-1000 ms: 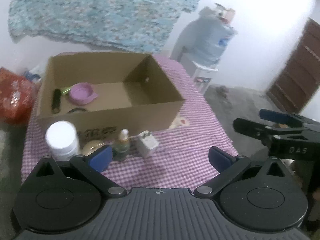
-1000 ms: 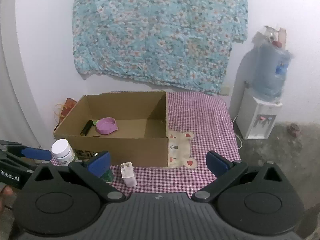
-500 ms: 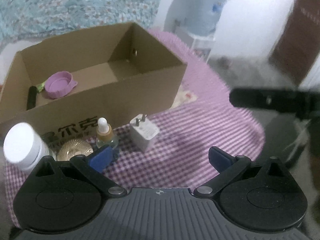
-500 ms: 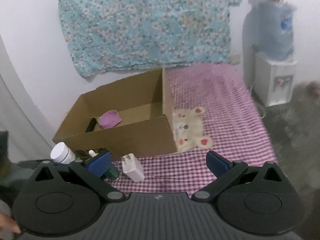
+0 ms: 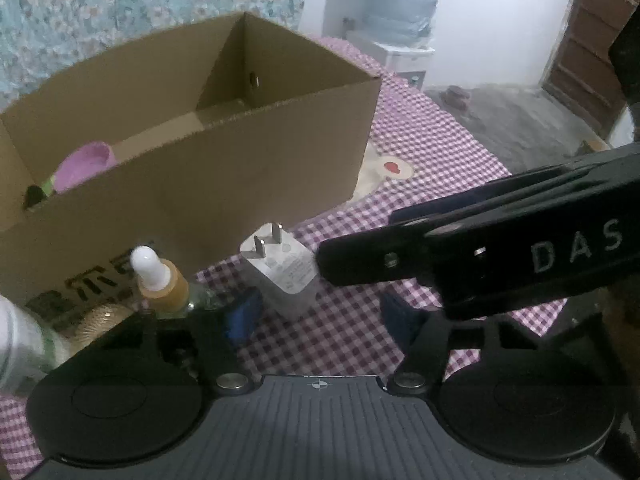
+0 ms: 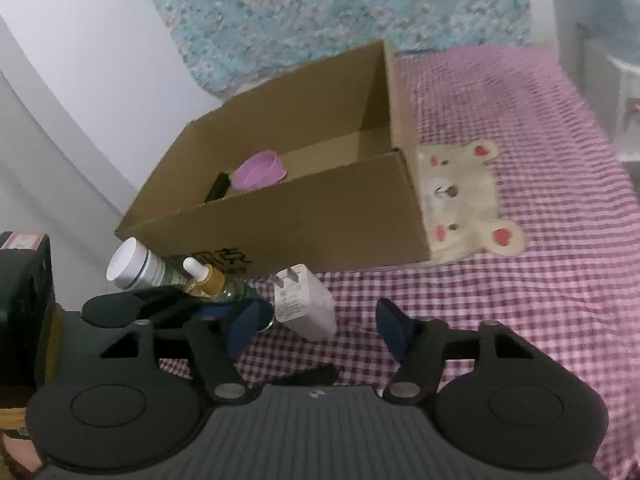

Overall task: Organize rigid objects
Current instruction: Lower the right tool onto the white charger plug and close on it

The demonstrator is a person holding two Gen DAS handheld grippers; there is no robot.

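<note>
A white plug adapter (image 5: 282, 270) lies on the checked cloth just in front of the cardboard box (image 5: 256, 168); it also shows in the right wrist view (image 6: 304, 302). My left gripper (image 5: 320, 316) is open, with the adapter just beyond its fingertips. My right gripper (image 6: 320, 326) is open, close behind the adapter; its black finger (image 5: 460, 248) reaches in from the right, its tip beside the adapter. A dropper bottle (image 5: 162, 282), a white-capped bottle (image 6: 134, 264) and a gold disc (image 5: 102, 320) stand left of the adapter. The box (image 6: 320, 216) holds a purple bowl (image 6: 260, 170) and a black stick (image 6: 218, 188).
A bear patch (image 6: 460, 196) is on the cloth (image 6: 540, 280) right of the box. A water dispenser (image 5: 404, 12) stands behind the table by the white wall, with a brown door (image 5: 588, 40) at the far right. Floral fabric (image 6: 320, 8) hangs behind.
Both grippers have moved forward and down toward the plug adapter. The right gripper's finger now crosses the left view, close beside the adapter. Both stay open.
</note>
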